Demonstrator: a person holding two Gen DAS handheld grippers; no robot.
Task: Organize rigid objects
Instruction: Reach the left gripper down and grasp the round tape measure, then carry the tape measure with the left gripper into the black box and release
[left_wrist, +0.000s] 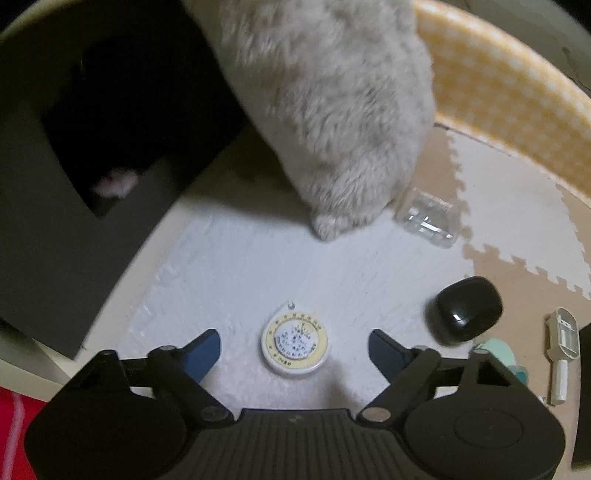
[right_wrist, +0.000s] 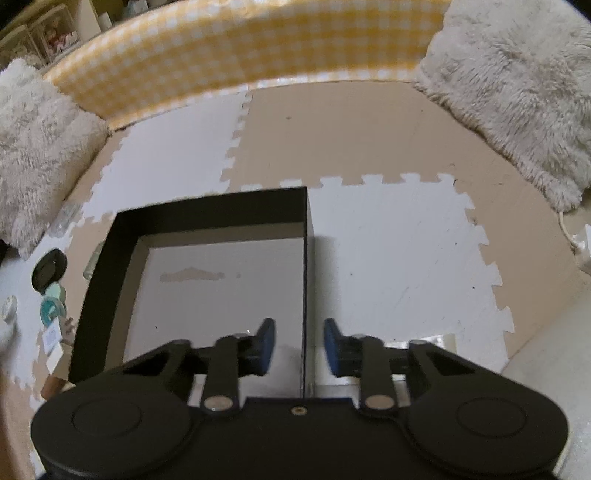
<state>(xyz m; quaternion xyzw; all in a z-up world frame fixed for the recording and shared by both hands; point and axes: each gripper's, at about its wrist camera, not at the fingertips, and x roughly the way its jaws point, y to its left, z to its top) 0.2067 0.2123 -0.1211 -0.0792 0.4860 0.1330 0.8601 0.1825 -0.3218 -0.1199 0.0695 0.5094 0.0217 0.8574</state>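
In the left wrist view my left gripper (left_wrist: 294, 350) is open, its blue fingers on either side of a round white and yellow tape measure (left_wrist: 296, 345) that lies on the white mat. A black earbud case (left_wrist: 466, 309) lies to the right of it. In the right wrist view my right gripper (right_wrist: 300, 345) is open and straddles the right wall of a black open box (right_wrist: 306, 258), one finger inside and one outside. The box holds nothing that I can see. The black case (right_wrist: 50, 268) and teal tape rolls (right_wrist: 51, 301) lie left of the box.
A fluffy cream cushion (left_wrist: 325, 110) lies just beyond the tape measure. A clear plastic case (left_wrist: 428, 218) and a white handled tool (left_wrist: 561, 350) lie to the right. A dark box (left_wrist: 55, 184) stands at the left. A yellow checked wall (right_wrist: 240, 55) borders the foam mat.
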